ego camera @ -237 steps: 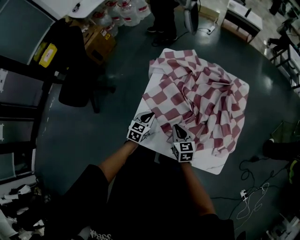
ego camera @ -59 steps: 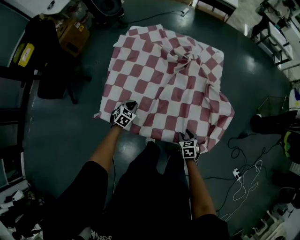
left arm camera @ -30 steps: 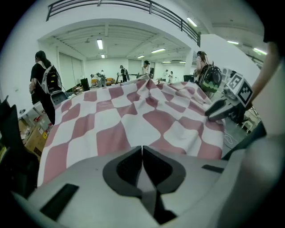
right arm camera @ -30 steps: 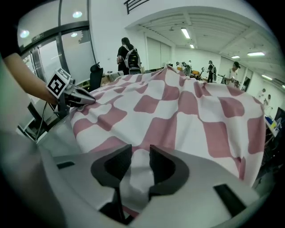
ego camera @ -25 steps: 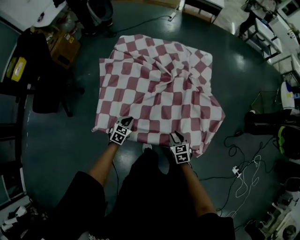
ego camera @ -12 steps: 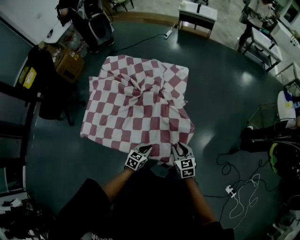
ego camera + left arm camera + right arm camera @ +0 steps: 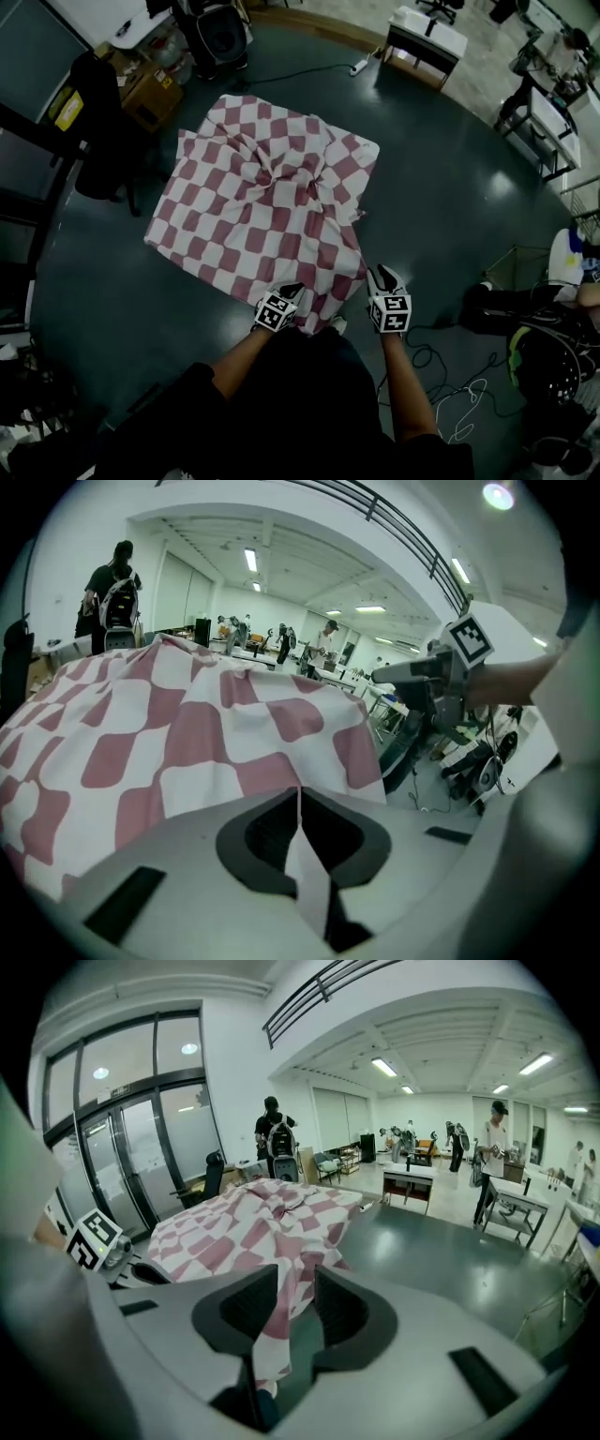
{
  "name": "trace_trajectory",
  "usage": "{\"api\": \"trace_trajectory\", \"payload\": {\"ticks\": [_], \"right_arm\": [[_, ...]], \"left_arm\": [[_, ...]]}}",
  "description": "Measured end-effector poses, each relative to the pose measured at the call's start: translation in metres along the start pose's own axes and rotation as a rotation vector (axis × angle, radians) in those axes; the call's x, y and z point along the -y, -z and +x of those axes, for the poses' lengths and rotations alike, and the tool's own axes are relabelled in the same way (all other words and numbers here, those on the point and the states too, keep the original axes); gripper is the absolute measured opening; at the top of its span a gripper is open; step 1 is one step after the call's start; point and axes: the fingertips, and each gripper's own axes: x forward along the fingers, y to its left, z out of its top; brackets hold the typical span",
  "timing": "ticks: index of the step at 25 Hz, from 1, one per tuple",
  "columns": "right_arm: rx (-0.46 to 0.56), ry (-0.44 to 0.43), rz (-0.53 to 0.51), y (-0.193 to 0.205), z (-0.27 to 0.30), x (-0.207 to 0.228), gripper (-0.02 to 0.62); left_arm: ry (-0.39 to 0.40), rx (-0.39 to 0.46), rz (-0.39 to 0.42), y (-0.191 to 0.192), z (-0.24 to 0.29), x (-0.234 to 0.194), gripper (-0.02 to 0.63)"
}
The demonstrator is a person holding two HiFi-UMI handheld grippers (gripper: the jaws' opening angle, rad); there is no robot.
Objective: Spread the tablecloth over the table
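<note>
Left gripper (image 7: 291,292) is pinched shut on the cloth's (image 7: 262,187) near edge. Right gripper (image 7: 382,276) sits just right of the cloth's corner, jaws apart, not gripping.

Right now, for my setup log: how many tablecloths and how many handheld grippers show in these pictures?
Red-and-white checked fabric tablecloth: 1
Handheld two-jaw grippers with black-and-white marker cubes: 2 (left gripper, right gripper)
Total: 3
</note>
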Motion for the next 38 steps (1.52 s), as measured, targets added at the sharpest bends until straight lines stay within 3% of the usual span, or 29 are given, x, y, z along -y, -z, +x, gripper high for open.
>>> {"api": "trace_trajectory", "payload": {"ticks": [3,10,13,17,21,23,26,29,30,33,38], "right_arm": [[-0.055,0.004,-0.119,-0.009,0.021,0.002,0.135],[-0.137,-0.054,-0.206,-0.023,0.07,0.02,0.135],[-0.199,-0.142,-0.327,-0.022,0.108,0.024,0.14],[-0.252,-0.273,-0.592,-0.024,0.167,0.03,0.144],[-0.293,-0.454,-0.758,-0.017,0.199,0.02,0.182],[-0.299,-0.503,-0.815,-0.02,0.214,0.019,0.184],[-0.318,-0.573,-0.813,-0.021,0.227,0.018,0.161],[-0.337,-0.614,-0.856,-0.02,0.226,0.022,0.027],[-0.344,-0.611,-0.868,-0.021,0.226,0.027,0.018],[-0.364,-0.559,-0.821,-0.031,0.227,0.062,0.017],[-0.42,-0.404,-0.705,-0.049,0.222,0.162,0.017]], "left_arm": [[0.019,0.011,0.016,-0.008,0.012,-0.007,0.025],[0.017,0.024,-0.013,-0.023,0.031,-0.008,0.026],[-0.029,0.017,-0.07,-0.025,0.039,-0.01,0.026],[-0.106,0.014,-0.108,-0.028,0.06,-0.017,0.026],[-0.216,0.025,-0.245,-0.018,0.065,-0.017,0.026],[-0.278,0.027,-0.309,-0.017,0.068,-0.023,0.026],[-0.37,0.012,-0.367,-0.019,0.073,-0.032,0.026],[-0.42,0.017,-0.401,-0.013,0.072,-0.032,0.026],[-0.421,0.008,-0.403,-0.011,0.07,-0.033,0.025],[-0.413,-0.039,-0.4,-0.004,0.061,-0.034,0.025],[-0.442,-0.031,-0.419,0.011,0.053,-0.027,0.025]]}}
